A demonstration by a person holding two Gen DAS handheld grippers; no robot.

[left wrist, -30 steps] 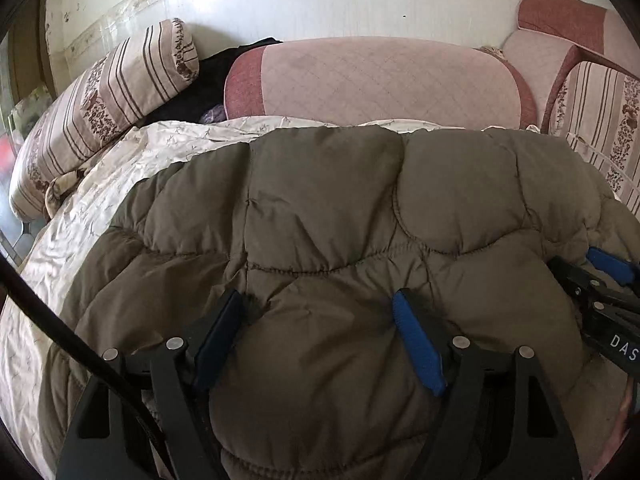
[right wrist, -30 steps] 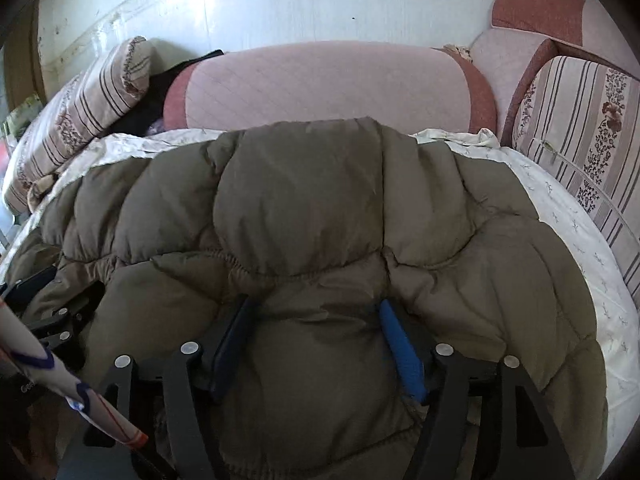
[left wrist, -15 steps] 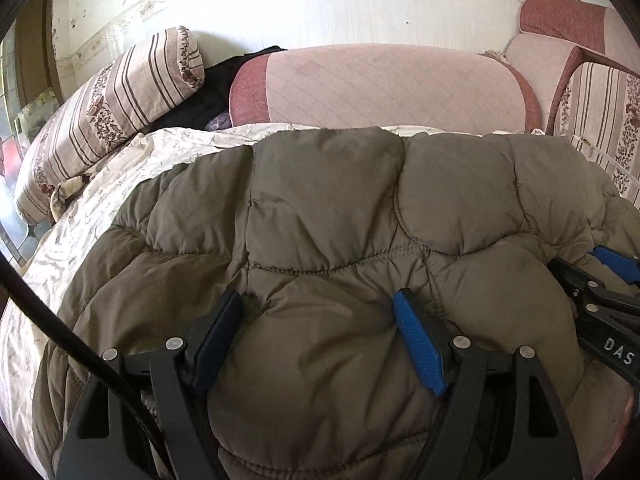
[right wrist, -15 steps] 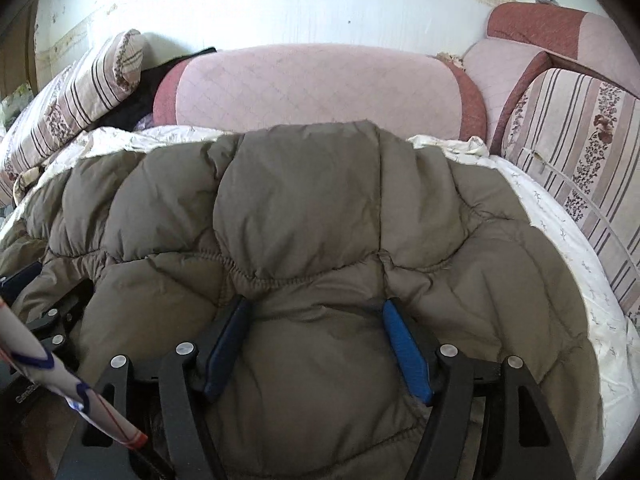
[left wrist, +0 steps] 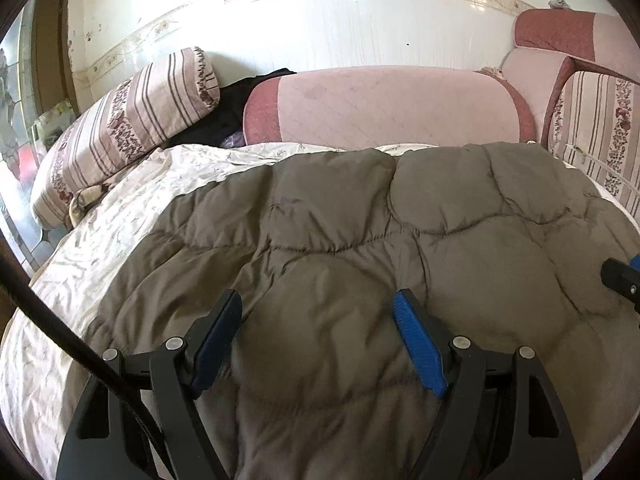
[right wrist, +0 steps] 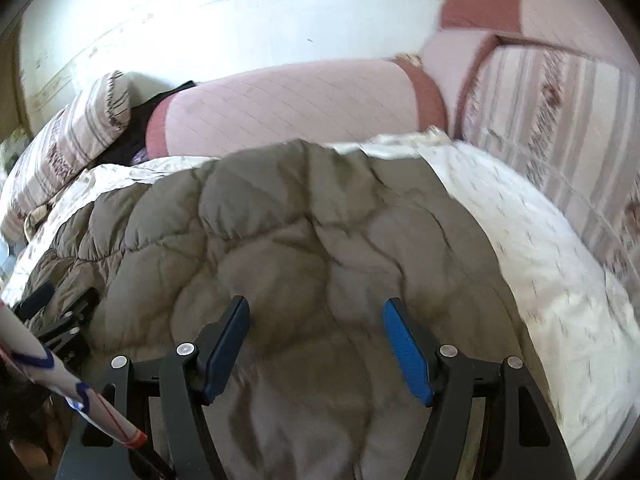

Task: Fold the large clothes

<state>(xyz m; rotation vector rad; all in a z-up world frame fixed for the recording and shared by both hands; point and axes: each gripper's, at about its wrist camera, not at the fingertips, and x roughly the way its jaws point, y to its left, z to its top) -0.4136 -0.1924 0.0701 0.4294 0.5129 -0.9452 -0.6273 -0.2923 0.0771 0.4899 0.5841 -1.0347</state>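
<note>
Left wrist view: the left gripper [left wrist: 318, 312] stands wide, a bulge of the olive quilted coat [left wrist: 400, 220] between its blue pads [left wrist: 420, 344]; whether they pinch it cannot be told. The coat lies spread on the cream bedsheet [left wrist: 120, 232]. Right wrist view, blurred: the right gripper [right wrist: 316, 320] stands equally wide over the coat [right wrist: 300, 220], grip undetermined.

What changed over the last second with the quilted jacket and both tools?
Both tools drew back from the olive-brown quilted puffer jacket, the left tool and right tool baring more cream sheet. Nothing gripped or released. Jaws stayed wide apart; jacket stayed spread.
</note>
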